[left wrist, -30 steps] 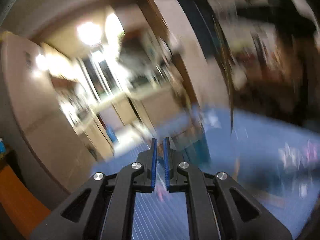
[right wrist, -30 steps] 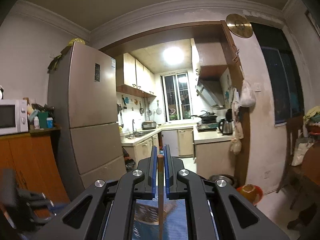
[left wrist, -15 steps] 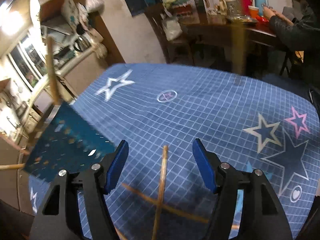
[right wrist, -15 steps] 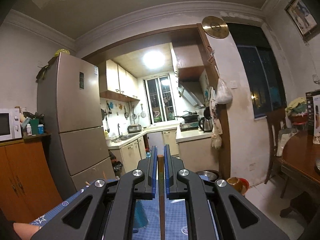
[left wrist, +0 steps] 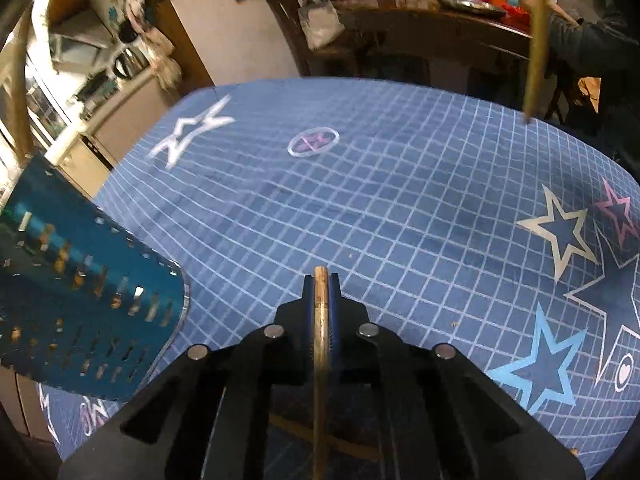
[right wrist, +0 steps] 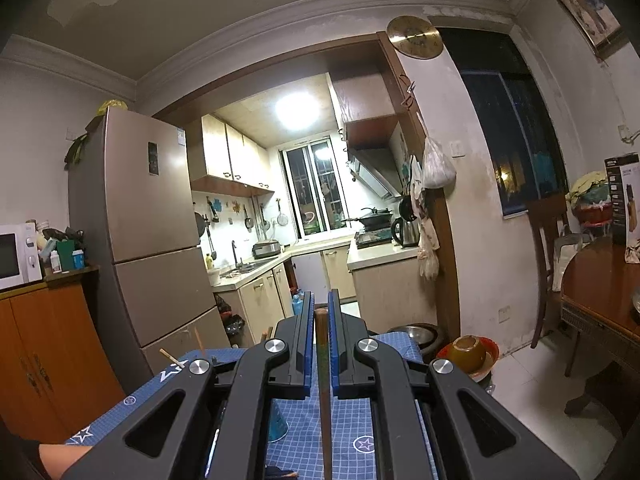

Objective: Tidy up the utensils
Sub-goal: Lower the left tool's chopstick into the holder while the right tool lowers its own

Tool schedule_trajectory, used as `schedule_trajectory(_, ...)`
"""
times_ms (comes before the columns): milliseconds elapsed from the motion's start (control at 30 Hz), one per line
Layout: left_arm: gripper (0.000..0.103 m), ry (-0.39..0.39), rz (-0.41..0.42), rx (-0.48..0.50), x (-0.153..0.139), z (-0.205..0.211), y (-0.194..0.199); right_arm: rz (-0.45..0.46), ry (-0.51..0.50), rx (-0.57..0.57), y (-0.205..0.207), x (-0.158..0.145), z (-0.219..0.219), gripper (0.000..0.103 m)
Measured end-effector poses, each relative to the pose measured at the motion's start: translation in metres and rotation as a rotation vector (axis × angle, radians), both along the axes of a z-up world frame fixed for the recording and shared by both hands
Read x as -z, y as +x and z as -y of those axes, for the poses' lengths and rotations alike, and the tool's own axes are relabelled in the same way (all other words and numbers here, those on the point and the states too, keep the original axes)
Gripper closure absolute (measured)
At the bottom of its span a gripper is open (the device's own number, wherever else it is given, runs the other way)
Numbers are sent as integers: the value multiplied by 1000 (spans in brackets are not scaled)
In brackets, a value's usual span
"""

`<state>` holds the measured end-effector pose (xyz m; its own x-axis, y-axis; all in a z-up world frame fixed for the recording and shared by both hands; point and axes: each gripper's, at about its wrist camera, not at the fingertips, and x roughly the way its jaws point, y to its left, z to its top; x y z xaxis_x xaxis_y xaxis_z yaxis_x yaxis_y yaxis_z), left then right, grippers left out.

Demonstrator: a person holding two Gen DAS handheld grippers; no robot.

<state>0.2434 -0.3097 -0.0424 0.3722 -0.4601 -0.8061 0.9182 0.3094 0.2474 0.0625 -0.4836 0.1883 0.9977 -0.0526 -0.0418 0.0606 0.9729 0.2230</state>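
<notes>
In the left wrist view my left gripper (left wrist: 321, 280) points down at the blue star-print mat (left wrist: 400, 200) and is shut on a wooden chopstick (left wrist: 321, 360) that runs back between its jaws. A second chopstick (left wrist: 352, 448) lies crosswise on the mat beneath it. The blue perforated utensil holder (left wrist: 80, 300) stands close at the left with a chopstick (left wrist: 18, 80) sticking up out of it. My right gripper (right wrist: 321, 308) is held level above the mat, shut on another chopstick (right wrist: 324, 400). That stick's lower end (left wrist: 536, 40) hangs at the upper right of the left view.
A brown dining table (left wrist: 460, 24) with cups and a person's dark sleeve (left wrist: 592, 44) lies beyond the mat's far edge. A fridge (right wrist: 140, 220), an orange cabinet (right wrist: 48, 360) and the kitchen doorway are ahead. Bowls (right wrist: 468, 354) sit on the floor. A forearm (right wrist: 60, 456) shows at lower left.
My left gripper swung down from facing the room to the mat, opened over a lying chopstick, then closed on it. The right gripper drifted sideways, still gripping its chopstick.
</notes>
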Motion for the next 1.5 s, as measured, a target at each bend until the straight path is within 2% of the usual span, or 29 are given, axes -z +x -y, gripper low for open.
schedule_trajectory(33, 98, -18, 3, -8, -3, -2, 1, 0, -5, -2, 1, -1, -2, 95)
schedule_trajectory(200, 98, -205, 62, -53, -71, -40, -15, 7, -27, -43, 9, -12, -18, 95)
schedule_trajectory(367, 98, -382, 195, -120, -154, -89, -31, 13, -60, -111, 26, -29, -46, 95)
schedule_trajectory(433, 98, -449, 275, -177, -185, -109, -34, 14, -74, -141, 34, -37, -60, 95)
schedule_trajectory(600, 98, -559, 409, -302, -239, -134, -30, 29, -117, -184, 57, -62, -97, 95)
schedule_trajectory(733, 98, -668, 439, -348, -271, -150, -31, 43, -134, -192, 74, -80, -116, 95)
schedule_trajectory(933, 98, -745, 478, -350, -292, -149, -33, 53, -140, -179, 101, -101, -132, 95)
schedule_trajectory(1133, 98, -794, 513, -378, -303, -143, -14, 61, -122, -138, 132, -116, -131, 95)
schedule_trajectory(1300, 99, -864, 489, -418, -304, -143, 13, 58, -83, -104, 160, -117, -124, 95)
schedule_trajectory(1367, 99, -867, 499, -436, -301, -139, 25, 59, -70, -85, 173, -114, -119, 95)
schedule_trajectory(1500, 98, -885, 461, -459, -287, -135, 47, 47, -34, -69, 195, -104, -111, 95)
